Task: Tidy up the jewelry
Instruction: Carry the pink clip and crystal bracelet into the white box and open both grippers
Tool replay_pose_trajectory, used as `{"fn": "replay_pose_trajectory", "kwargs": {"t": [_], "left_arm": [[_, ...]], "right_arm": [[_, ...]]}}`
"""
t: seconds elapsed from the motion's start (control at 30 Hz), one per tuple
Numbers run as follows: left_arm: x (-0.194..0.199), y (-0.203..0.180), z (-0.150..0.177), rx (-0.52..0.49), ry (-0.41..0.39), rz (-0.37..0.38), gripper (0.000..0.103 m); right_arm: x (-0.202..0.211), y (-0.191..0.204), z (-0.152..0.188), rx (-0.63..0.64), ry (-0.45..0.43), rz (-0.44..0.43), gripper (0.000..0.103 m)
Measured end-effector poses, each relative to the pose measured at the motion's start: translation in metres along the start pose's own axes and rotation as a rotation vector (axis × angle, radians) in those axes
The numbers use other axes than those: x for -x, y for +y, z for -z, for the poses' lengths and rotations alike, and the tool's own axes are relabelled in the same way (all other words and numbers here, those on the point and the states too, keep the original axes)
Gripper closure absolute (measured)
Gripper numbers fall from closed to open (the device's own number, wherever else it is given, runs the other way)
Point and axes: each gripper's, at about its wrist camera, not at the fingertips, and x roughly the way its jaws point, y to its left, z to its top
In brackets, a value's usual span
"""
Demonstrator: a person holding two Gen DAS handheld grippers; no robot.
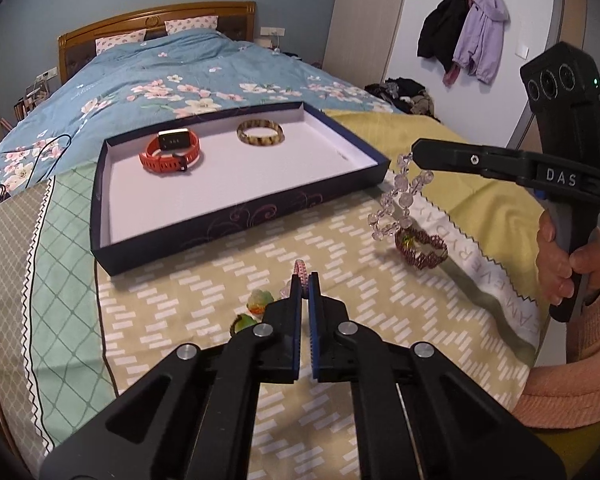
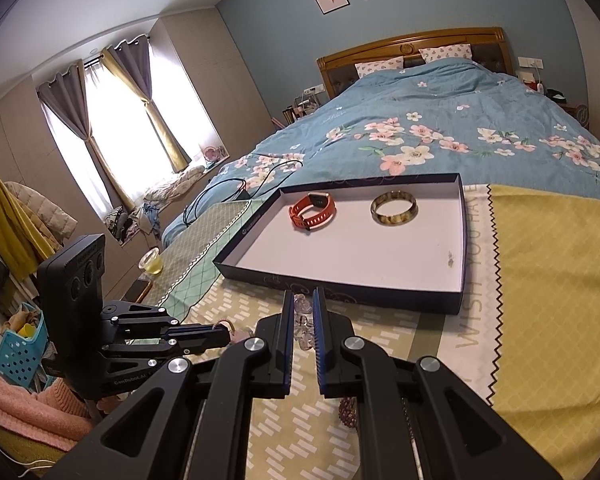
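The left tool (image 1: 309, 280) is pinching a pink braided bracelet (image 1: 300, 270) just above the bed cloth (image 1: 180, 312). The right tool (image 2: 303, 312) is gripping a clear bead bracelet (image 1: 400, 200), hanging beside the box tray (image 1: 240, 220) holding an orange watch (image 1: 170, 152) and a bangle (image 1: 260, 133).

place: home bedroom | evidence: bed (image 2: 460, 120), curtains (image 2: 112, 120), hung coats (image 1: 460, 36)

The left tongs (image 1: 309, 280) hide most of a pink braided band (image 1: 300, 270) and part of the green and yellow trinkets (image 1: 256, 304). In the right wrist view, the arms cover most of a dark red beaded bracelet (image 2: 349, 412).
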Motion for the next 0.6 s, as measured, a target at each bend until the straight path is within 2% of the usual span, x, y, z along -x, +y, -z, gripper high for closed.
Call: {"fn": "replay_pose_trajectory", "kwargs": {"t": [0.6], "left_arm": [[0.007,0.017,-0.032,0.021,-0.056,-0.042,0.099]], "right_arm": [[-0.004,0.0,-0.038,0.024,-0.048,0.006,0.095]]}}
